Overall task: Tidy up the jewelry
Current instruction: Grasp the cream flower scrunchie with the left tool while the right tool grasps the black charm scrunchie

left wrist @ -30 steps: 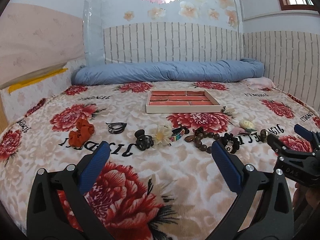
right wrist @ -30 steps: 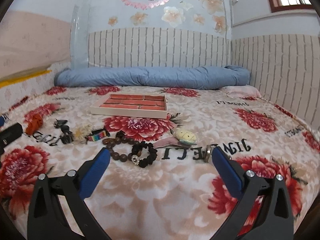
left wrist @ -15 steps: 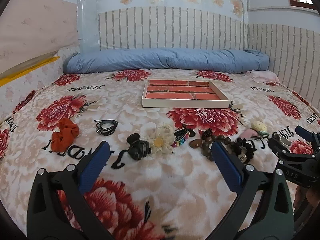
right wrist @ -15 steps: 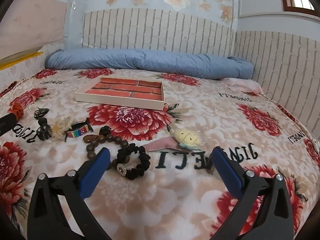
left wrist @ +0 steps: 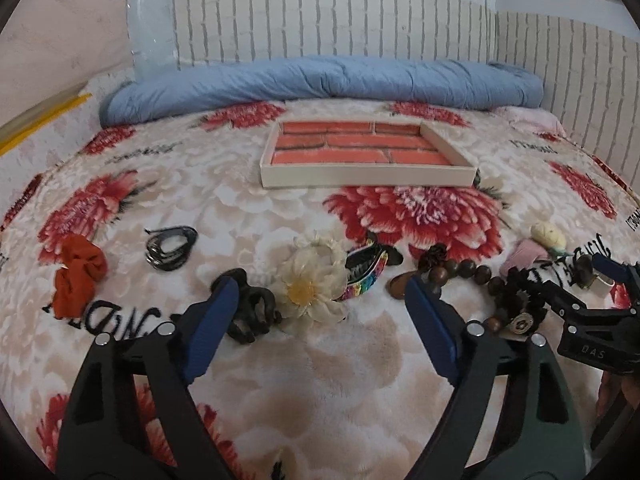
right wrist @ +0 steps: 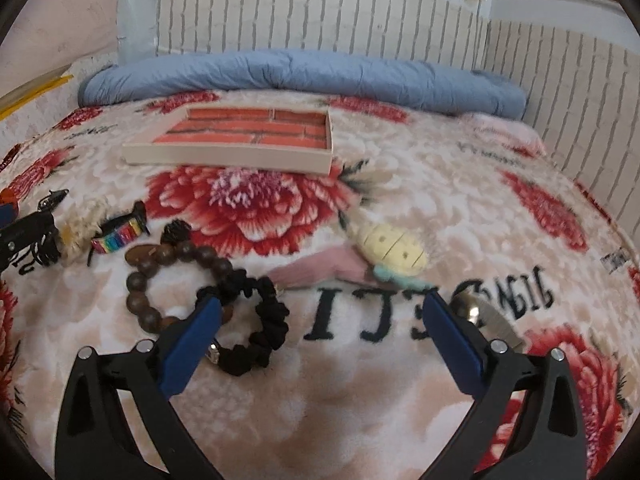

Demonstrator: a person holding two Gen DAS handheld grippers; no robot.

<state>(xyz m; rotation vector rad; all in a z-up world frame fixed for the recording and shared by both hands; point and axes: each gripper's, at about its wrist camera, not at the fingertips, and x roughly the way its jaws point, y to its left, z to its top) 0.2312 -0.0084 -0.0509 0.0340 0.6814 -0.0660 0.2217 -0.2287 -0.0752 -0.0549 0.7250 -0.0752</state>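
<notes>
Both grippers are coming in lower and closer to the row of accessories than a second ago, the items now looming larger, and the jaws of both have just been narrowing a little with nothing between them. Left gripper (left wrist: 320,304) is released, jaws apart, hovering over the bed (left wrist: 320,392); the white flower clip (left wrist: 310,282) is lying just ahead between its fingertips, the black claw clip (left wrist: 252,312) is touching or nearly touching its left finger, the rainbow bracelet (left wrist: 366,270) just beyond the flower. Further off to its left are lying the black hair ties (left wrist: 170,248) and the orange scrunchie (left wrist: 78,276). Right gripper (right wrist: 322,308) is also released and empty; the black scrunchie (right wrist: 256,320) is sitting just at its left finger, overlapping the wooden bead bracelet (right wrist: 172,272), the yellow clip (right wrist: 392,250) on the pink piece (right wrist: 320,268) is ahead between the fingers, a small metal ring (right wrist: 476,312) is peeking out by its right finger. The tray (left wrist: 366,178) with the brick-pattern lining is lying well ahead of both grippers, showing nothing inside. Progress is looking like zero: every piece is still lying loose on the bed, none sorted. Judging by the approach, the first pick-ups are only beginning, likely flower clip left, something near the scrunchie or yellow clip right, cannot tell which.
</notes>
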